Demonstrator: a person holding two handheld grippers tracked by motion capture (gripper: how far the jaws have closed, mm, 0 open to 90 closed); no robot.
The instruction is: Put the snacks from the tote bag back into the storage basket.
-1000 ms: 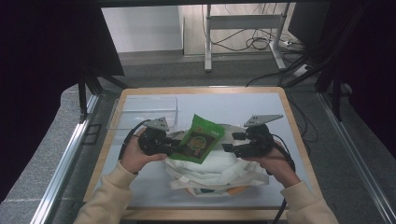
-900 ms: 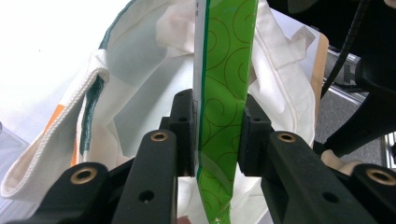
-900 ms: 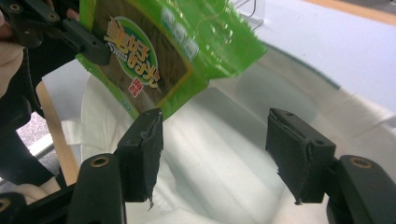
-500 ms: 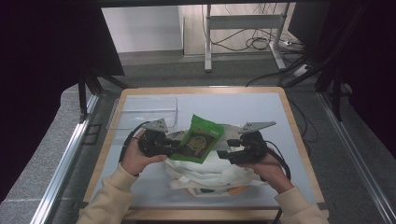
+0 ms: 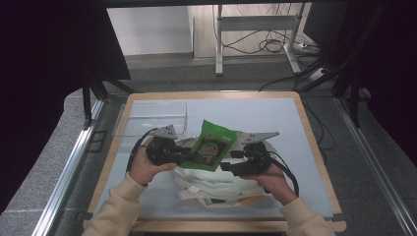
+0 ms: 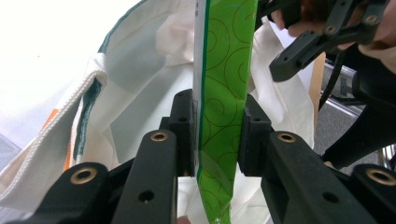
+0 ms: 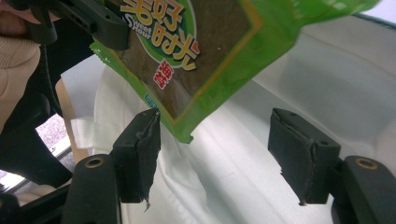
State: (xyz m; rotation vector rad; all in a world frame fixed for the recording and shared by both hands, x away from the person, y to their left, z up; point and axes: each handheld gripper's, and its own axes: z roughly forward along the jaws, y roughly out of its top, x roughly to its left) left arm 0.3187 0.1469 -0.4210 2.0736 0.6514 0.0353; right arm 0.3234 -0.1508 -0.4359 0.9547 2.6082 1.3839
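Observation:
A green snack packet (image 5: 211, 145) with a brown panel and yellow lettering hangs above a white cloth bag (image 5: 216, 184) lying on the table. My left gripper (image 5: 183, 156) is shut on the packet's edge; in the left gripper view the green film (image 6: 219, 112) is pinched between both pads. My right gripper (image 5: 227, 161) sits just right of the packet, open. In the right gripper view its pads (image 7: 140, 149) stand wide apart, with the packet's lower corner (image 7: 187, 133) hanging between them above the white bag (image 7: 261, 140).
A clear plastic tray (image 5: 152, 117) lies at the back left of the grey table mat (image 5: 275, 118). The wooden table rim (image 5: 314, 142) borders the mat. An orange patch of the bag (image 5: 236, 200) shows near the front.
My right gripper has moved left and closer to the packet, which is held a little higher and more upright. The left gripper keeps its hold.

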